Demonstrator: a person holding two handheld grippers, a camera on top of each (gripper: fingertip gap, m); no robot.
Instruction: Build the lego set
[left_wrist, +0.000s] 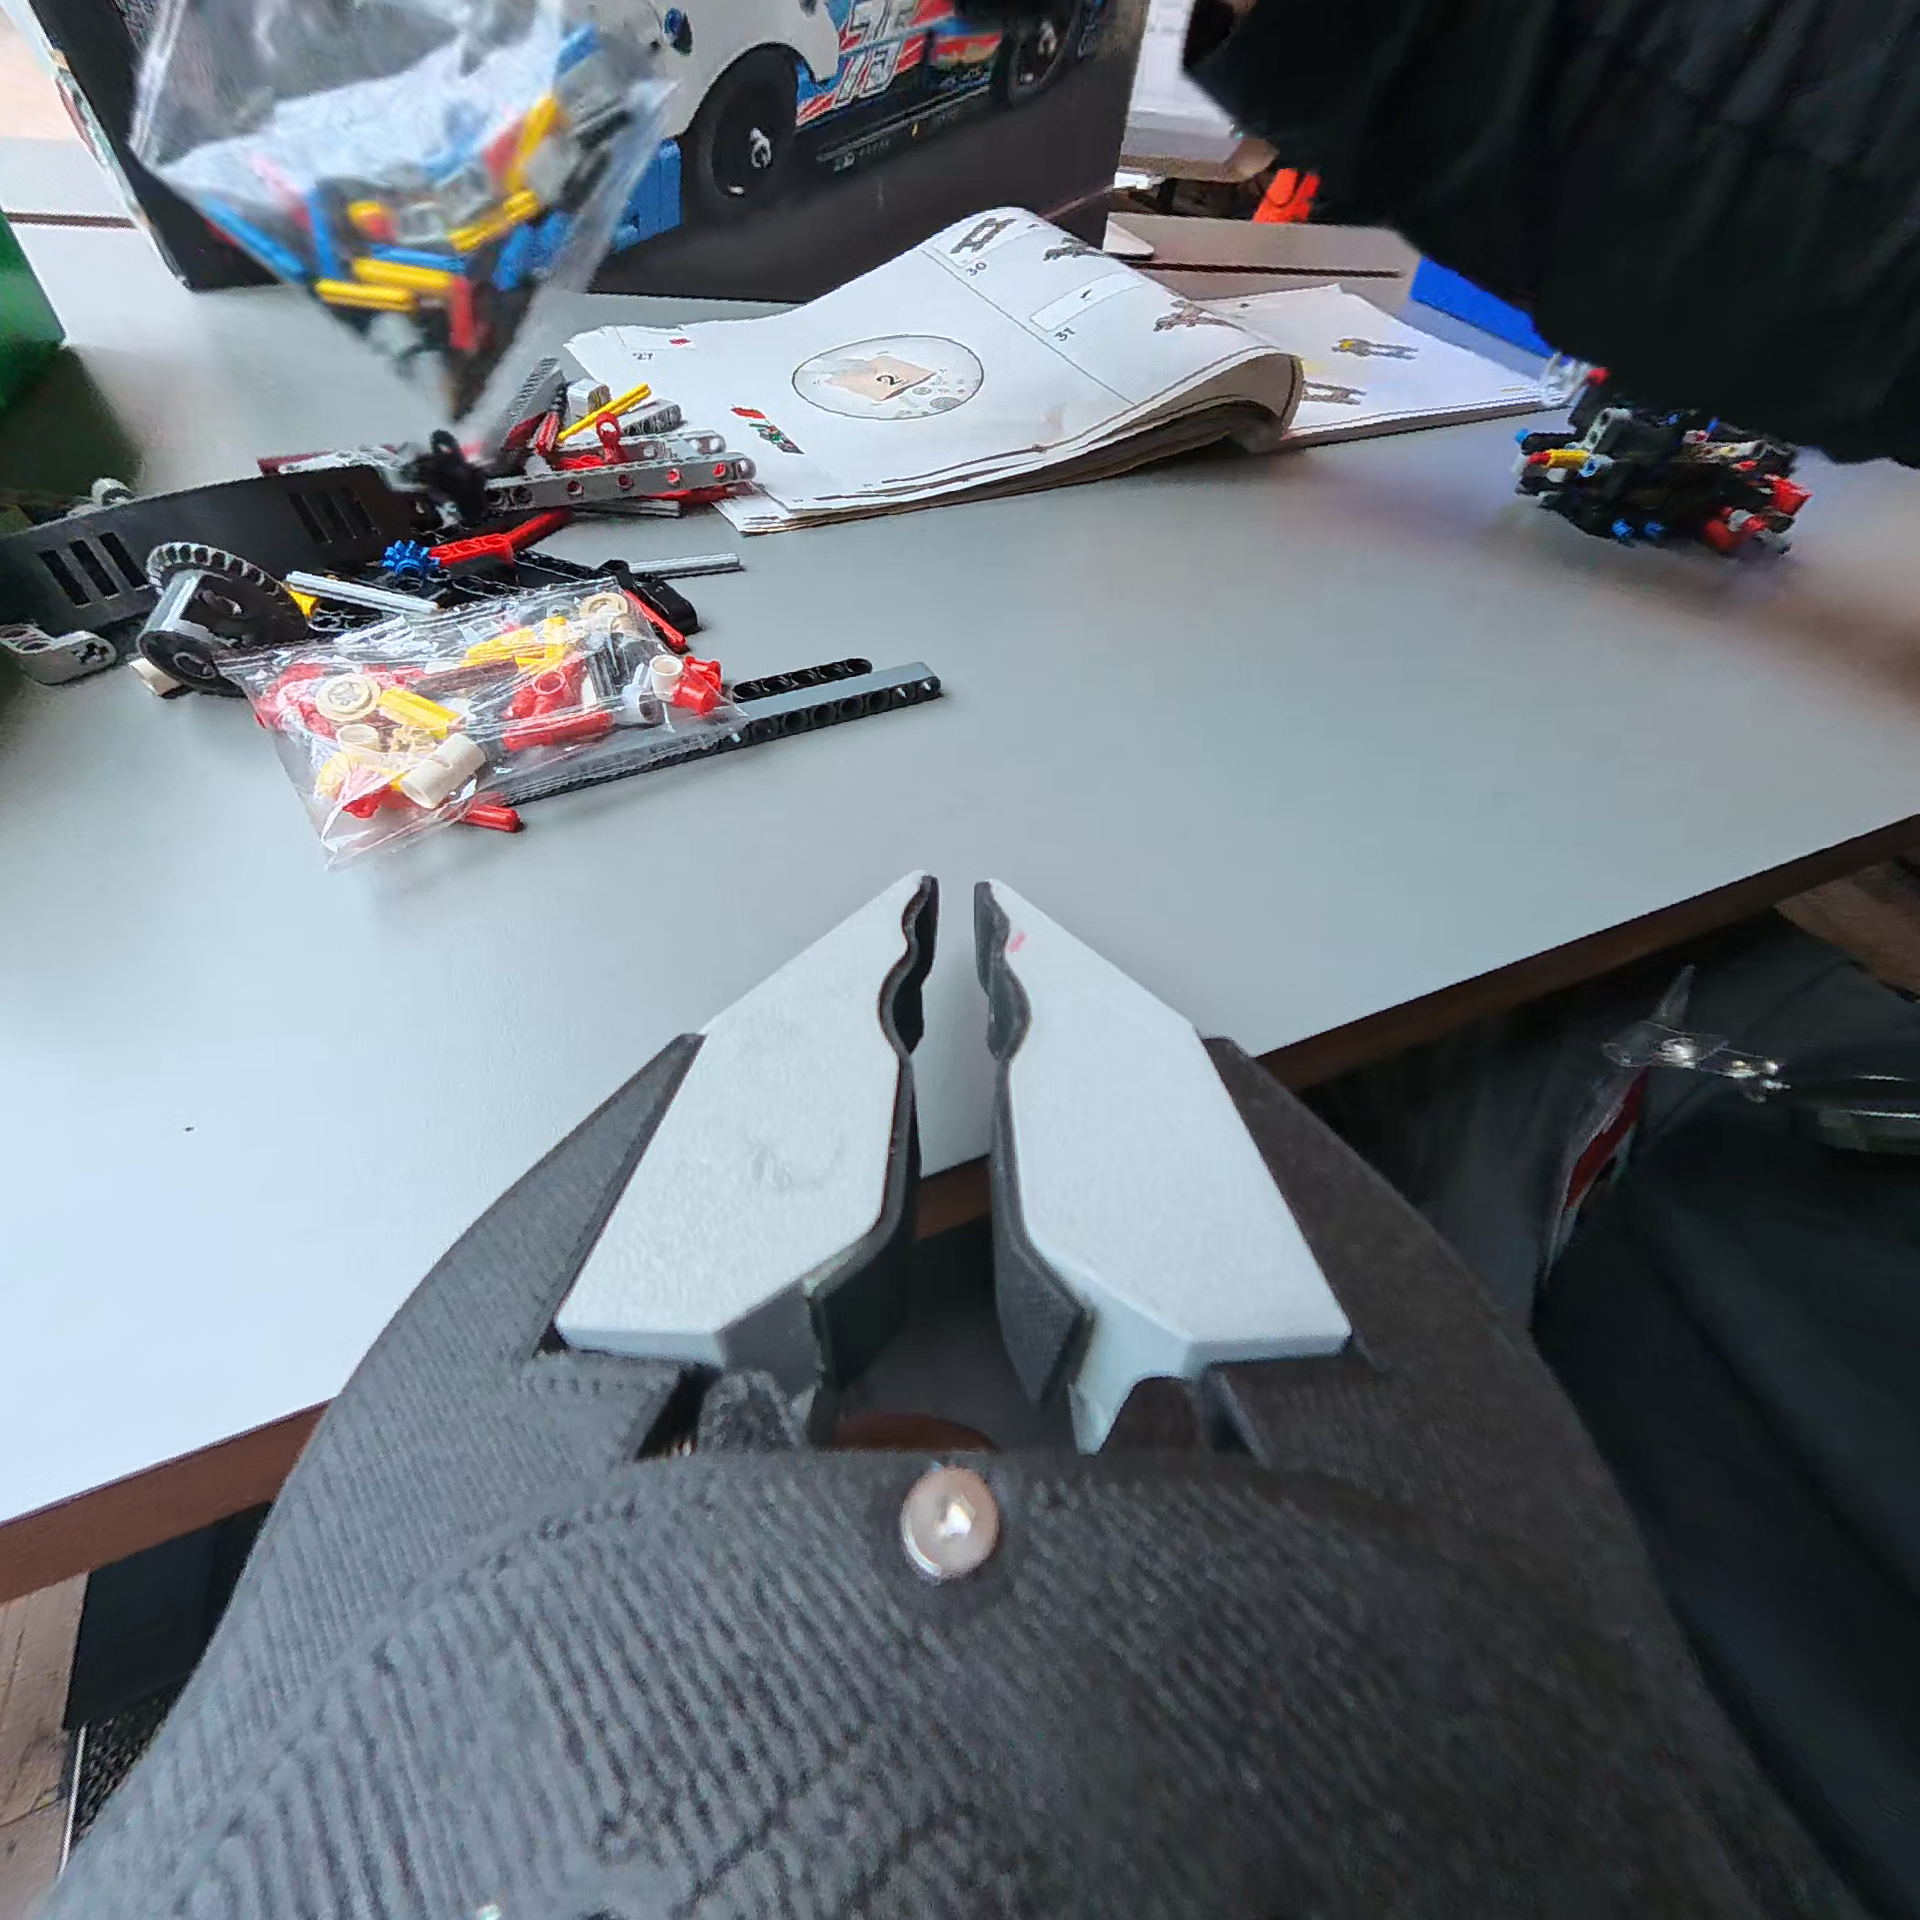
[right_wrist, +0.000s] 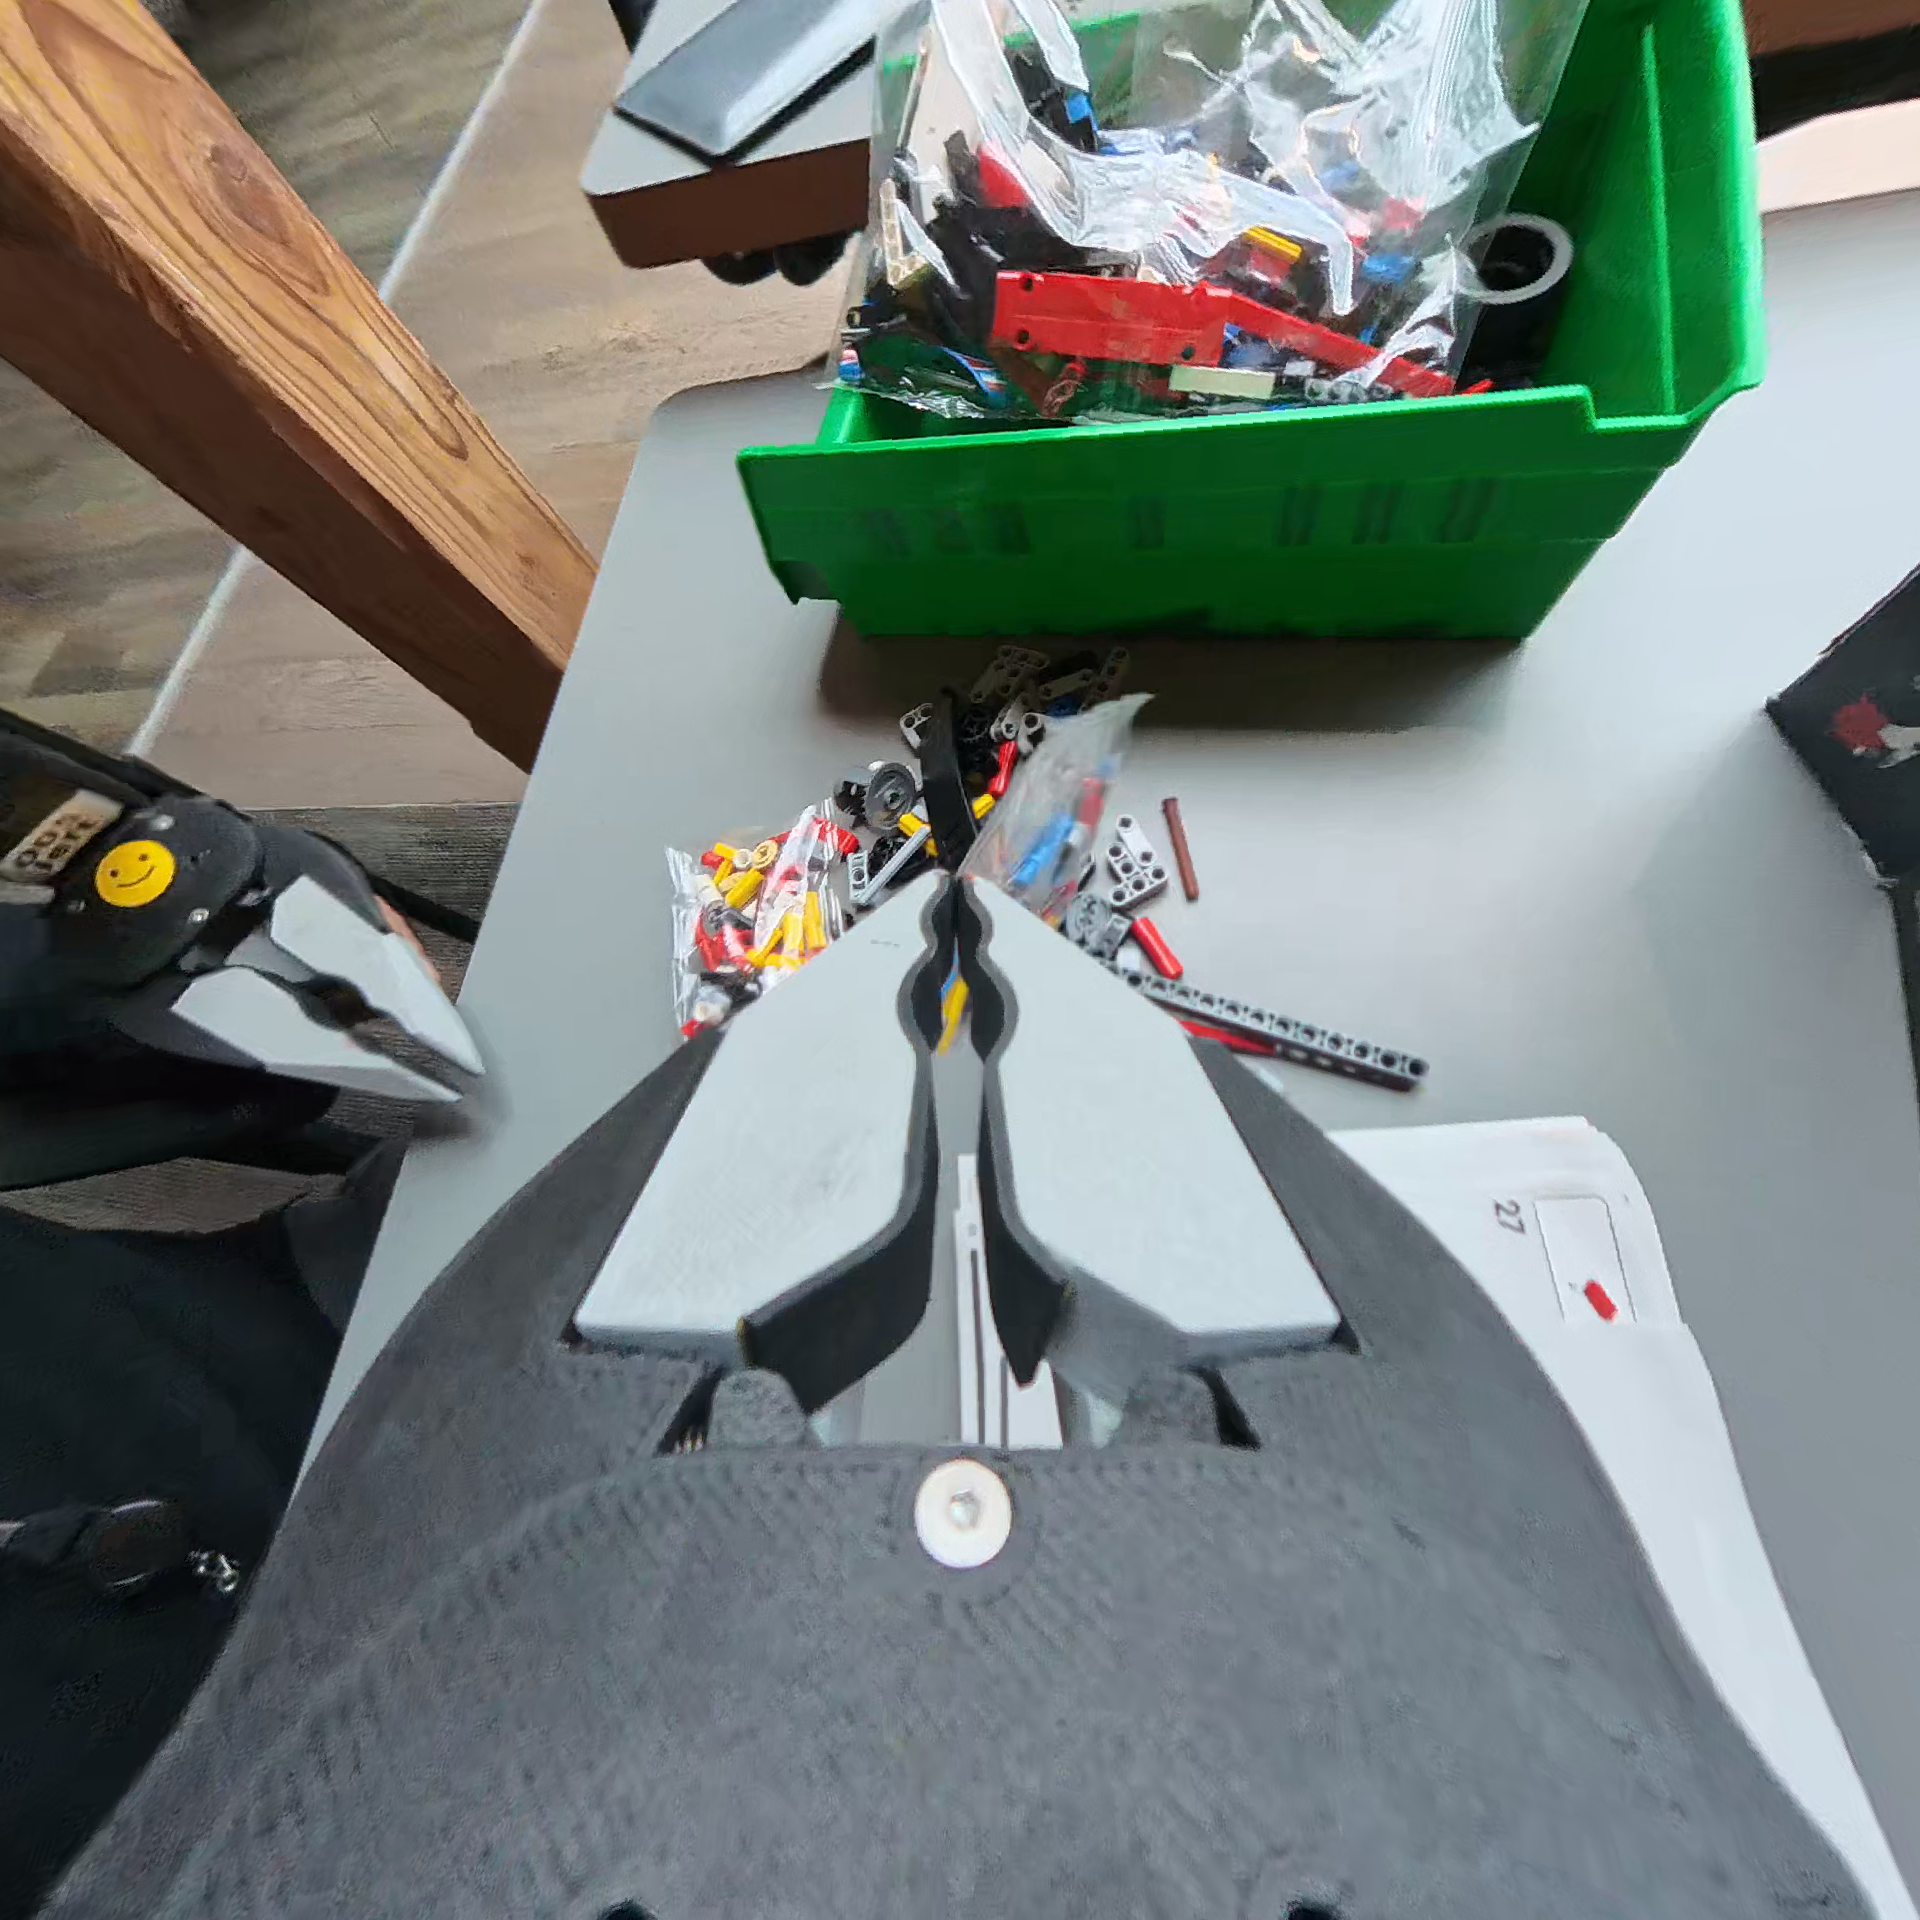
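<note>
My right gripper (right_wrist: 958, 888) is shut on a clear bag of small parts (right_wrist: 1049, 810) and holds it in the air above a pile of loose parts (right_wrist: 997, 748). In the left wrist view the same bag (left_wrist: 416, 177) hangs blurred at the top left. My left gripper (left_wrist: 956, 894) is almost fully shut, with nothing between its fingers, low over the table's front edge; it also shows in the right wrist view (right_wrist: 462, 1075). A small sealed bag of red, yellow and tan parts (left_wrist: 468, 727) lies on long dark beams (left_wrist: 831, 696). A partly built dark assembly (left_wrist: 1662, 483) sits at the far right.
An open instruction booklet (left_wrist: 987, 384) lies behind the parts, with the set's box (left_wrist: 883, 135) behind it. A green bin (right_wrist: 1247, 520) holds larger bags of parts. A wooden beam (right_wrist: 260, 343) runs beside the table's left edge. A dark sleeve (left_wrist: 1610, 156) reaches in at the upper right. My right fingertips sit around 25 cm from my left ones.
</note>
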